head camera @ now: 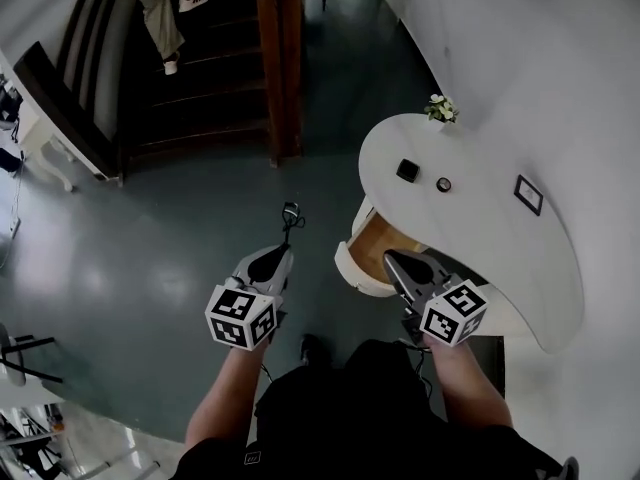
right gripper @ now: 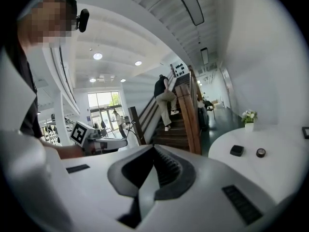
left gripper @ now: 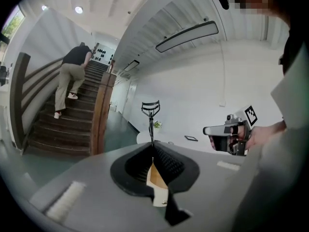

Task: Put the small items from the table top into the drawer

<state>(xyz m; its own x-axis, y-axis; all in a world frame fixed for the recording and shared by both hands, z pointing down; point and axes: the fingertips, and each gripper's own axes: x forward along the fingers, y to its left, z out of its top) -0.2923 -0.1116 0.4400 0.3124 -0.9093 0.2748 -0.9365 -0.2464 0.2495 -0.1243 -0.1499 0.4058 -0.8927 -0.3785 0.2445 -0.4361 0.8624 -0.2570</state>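
While the drawer point(head camera: 352, 266) stands pulled open under the edge of the white table point(head camera: 480, 258), I judge the job to be only at its start: the part of the drawer's wooden floor that I can see from the head view looks bare, though my right gripper point(head camera: 393, 259) hangs over it and hides the rest, so I cannot say for sure that nothing lies inside. My left gripper point(left gripper: 152, 150) has its jaws pressed together on the handle of an eyelash curler point(left gripper: 150, 111), which sticks straight out beyond the tips with its curved clamp end upward; it is held out over the floor, to the left of the drawer and apart from it. My right gripper has its jaws closed on each other with nothing between them, as its own view shows. On the table top a small black square item point(head camera: 407, 170) and a small round item point(head camera: 443, 184) lie near each other, well back from the drawer, with a dark picture frame point(head camera: 528, 194) farther along and a little pot of flowers point(head camera: 440, 108) at the far edge. So, as I read it, the curler is picked up but not yet delivered, and the two small pieces are left to fetch; whether the frame and flowers count as small items I cannot tell from the task.
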